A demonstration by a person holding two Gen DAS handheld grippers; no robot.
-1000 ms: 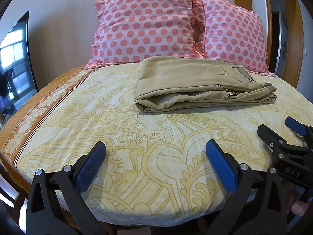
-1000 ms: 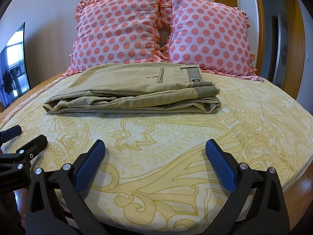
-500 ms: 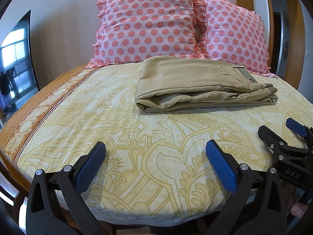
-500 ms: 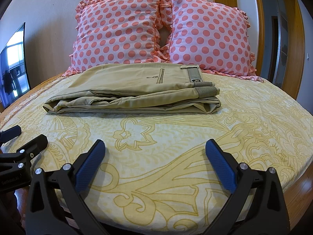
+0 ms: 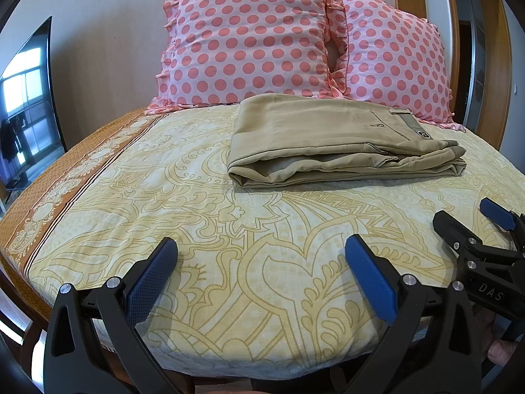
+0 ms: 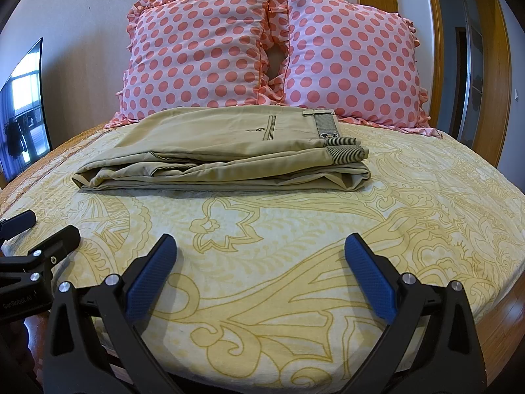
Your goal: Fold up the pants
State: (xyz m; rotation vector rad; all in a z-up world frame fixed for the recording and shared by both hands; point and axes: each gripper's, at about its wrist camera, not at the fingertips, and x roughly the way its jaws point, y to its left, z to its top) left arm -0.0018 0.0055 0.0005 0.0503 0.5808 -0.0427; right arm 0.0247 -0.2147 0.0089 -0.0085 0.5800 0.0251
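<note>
The khaki pants (image 5: 328, 141) lie folded in a flat stack on the yellow patterned bed (image 5: 183, 216), in front of the pillows. They also show in the right wrist view (image 6: 223, 151), waistband to the right. My left gripper (image 5: 262, 256) is open and empty over the near part of the bed, well short of the pants. My right gripper (image 6: 261, 252) is open and empty, also near the bed's front edge. Each gripper shows in the other's view: the right one (image 5: 469, 220) at the right edge, the left one (image 6: 49, 226) at the left edge.
Two pink polka-dot pillows (image 6: 203, 55) (image 6: 354, 62) lean on the wall behind the pants. A dark screen (image 5: 29, 105) stands at the left. A wooden door frame (image 6: 492, 65) is at the right. The bed's orange border (image 5: 65, 184) runs along its left side.
The left view has shifted slightly; the pants sit a little lower and further right in it. The right gripper and the pants have not moved. Both grippers stay open.
</note>
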